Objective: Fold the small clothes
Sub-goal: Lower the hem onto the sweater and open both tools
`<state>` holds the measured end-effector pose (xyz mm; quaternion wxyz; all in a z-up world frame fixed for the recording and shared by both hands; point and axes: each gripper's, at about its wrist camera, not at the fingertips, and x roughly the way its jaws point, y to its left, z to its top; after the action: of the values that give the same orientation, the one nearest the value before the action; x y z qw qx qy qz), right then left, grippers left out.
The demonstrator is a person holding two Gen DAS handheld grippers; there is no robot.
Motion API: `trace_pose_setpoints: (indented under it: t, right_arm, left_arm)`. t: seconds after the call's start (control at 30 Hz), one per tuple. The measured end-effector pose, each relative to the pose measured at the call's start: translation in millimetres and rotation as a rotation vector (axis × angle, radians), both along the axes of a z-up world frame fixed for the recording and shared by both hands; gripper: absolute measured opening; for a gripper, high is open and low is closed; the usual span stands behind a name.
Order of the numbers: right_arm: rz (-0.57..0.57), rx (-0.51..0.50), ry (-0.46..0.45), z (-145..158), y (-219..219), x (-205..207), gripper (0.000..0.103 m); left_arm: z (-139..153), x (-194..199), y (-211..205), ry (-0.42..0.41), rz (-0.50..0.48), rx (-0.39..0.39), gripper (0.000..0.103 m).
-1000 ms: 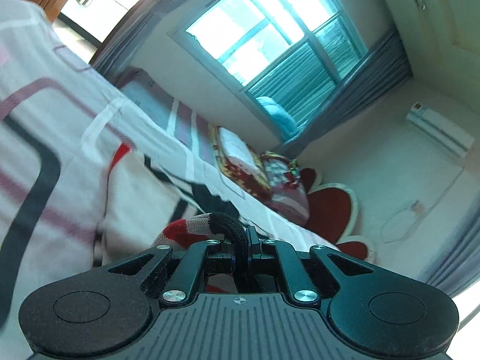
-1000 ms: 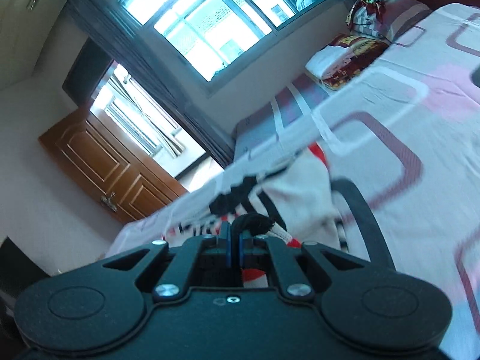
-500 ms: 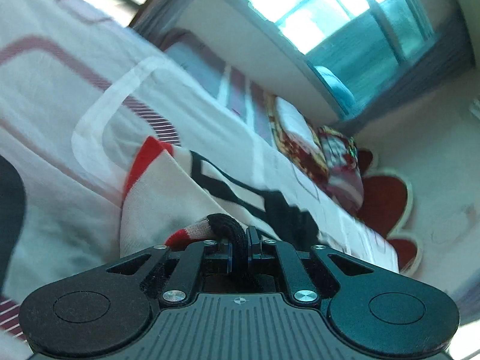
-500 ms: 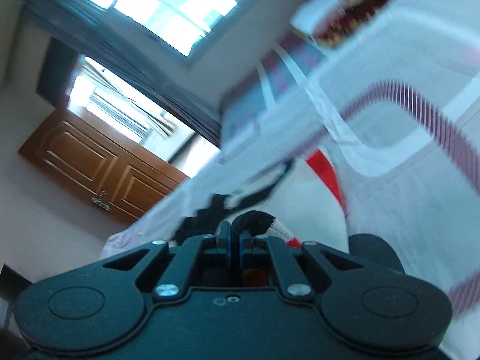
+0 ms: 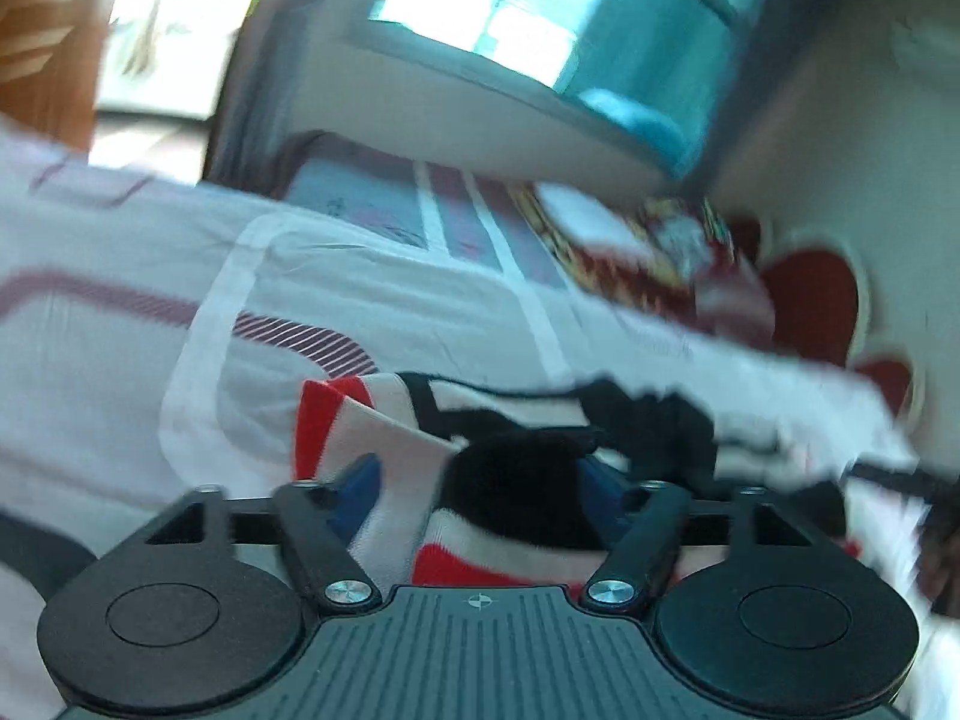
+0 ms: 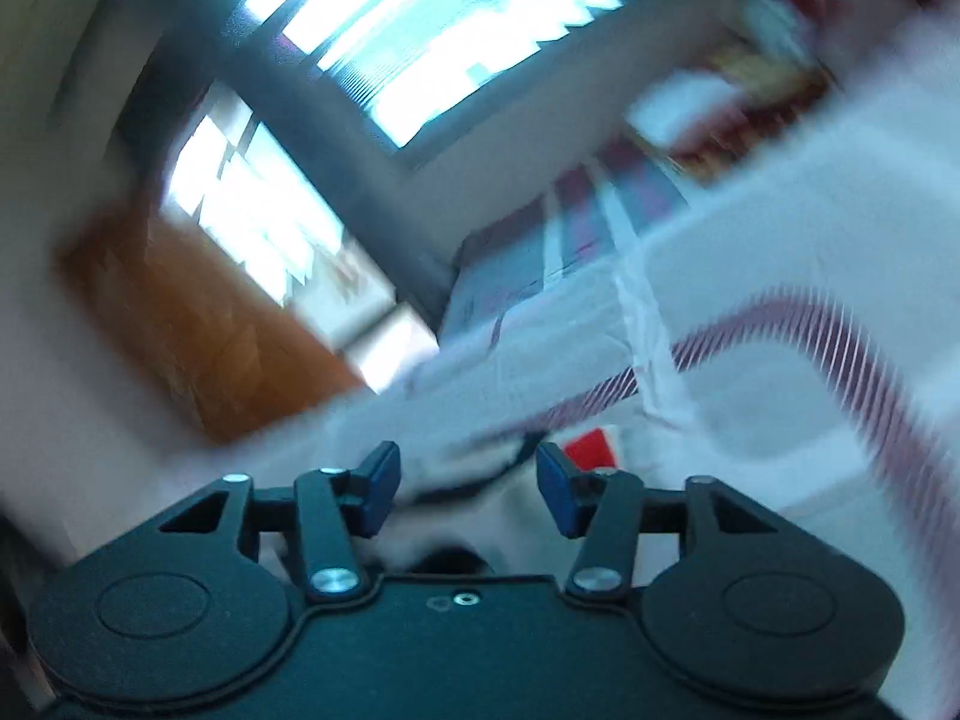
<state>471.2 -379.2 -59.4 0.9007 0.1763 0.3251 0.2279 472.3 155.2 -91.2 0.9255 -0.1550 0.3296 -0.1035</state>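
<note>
Looking across the bed (image 5: 120, 372), I see the small garment (image 5: 390, 420) lying on its bedspread (white, red and black). My left gripper (image 5: 480, 480) is opening, the cloth's black edge loose between its jaws. My right gripper (image 6: 468, 489) is opening too, over the garment.

Motion-blurred fisheye views, bright window (image 5: 540, 18) glare
</note>
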Motion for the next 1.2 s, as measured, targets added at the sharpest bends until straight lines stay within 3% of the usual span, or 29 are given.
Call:
trace_pose_setpoints:
  t: [0.07,0.13,0.23,0.33,0.43,0.5,0.63,0.73,0.83,0.97,1.03,1.07,1.1,1.17,1.2]
  right_arm:
    - [0.053,-0.091,-0.015,2,6,-12,0.043]
    - [0.066,-0.186,-0.039,4,7,-20,0.045]
    - [0.140,-0.309,-0.054,1,20,-28,0.043]
    - [0.199,-0.378,-0.072,-2,35,-25,0.040]
    - [0.205,-0.376,-0.092,-9,52,-10,0.040]
    - [0.168,-0.343,-0.081,-12,54,8,0.038]
    - [0.026,-0.177,0.013,-17,39,43,0.036]
    - [0.049,-0.094,0.010,-11,29,41,0.035]
    - [0.077,-0.096,0.037,-13,28,44,0.039]
    - [0.099,-0.120,0.047,-15,41,51,0.041]
    - [0.127,-0.180,0.041,-17,55,53,0.041]
    - [0.138,-0.229,0.037,-18,61,53,0.040]
    - [0.140,-0.280,0.033,-20,68,54,0.038]
    - [0.151,-0.360,0.001,-22,80,53,0.036]
    - [0.162,-0.383,-0.014,-22,85,51,0.029]
  left_arm:
    - [3,0,-8,-0.003,-0.036,0.069,0.049]
    - [7,-3,-14,-0.011,-0.066,0.135,0.049]
    - [15,-14,-8,-0.028,-0.089,0.166,0.049]
    - [12,-1,-3,0.011,-0.093,0.230,0.049]
    - [12,19,-16,0.016,-0.133,0.252,0.049]
    - [10,34,-21,0.036,-0.093,0.254,0.049]
    - [14,36,-18,0.002,-0.074,0.162,0.049]
    - [11,34,-18,0.007,-0.120,0.157,0.049]
    - [2,41,-22,0.046,-0.146,0.131,0.049]
    - [-4,49,-36,0.081,-0.164,0.171,0.049]
    - [-3,53,-37,0.095,-0.161,0.153,0.048]
    - [-3,54,-39,0.101,-0.162,0.164,0.038]
    - [-4,54,-41,0.100,-0.158,0.191,0.019]
    - [-2,52,-46,0.094,-0.146,0.237,0.005]
    - [1,50,-50,0.080,-0.138,0.267,0.005]
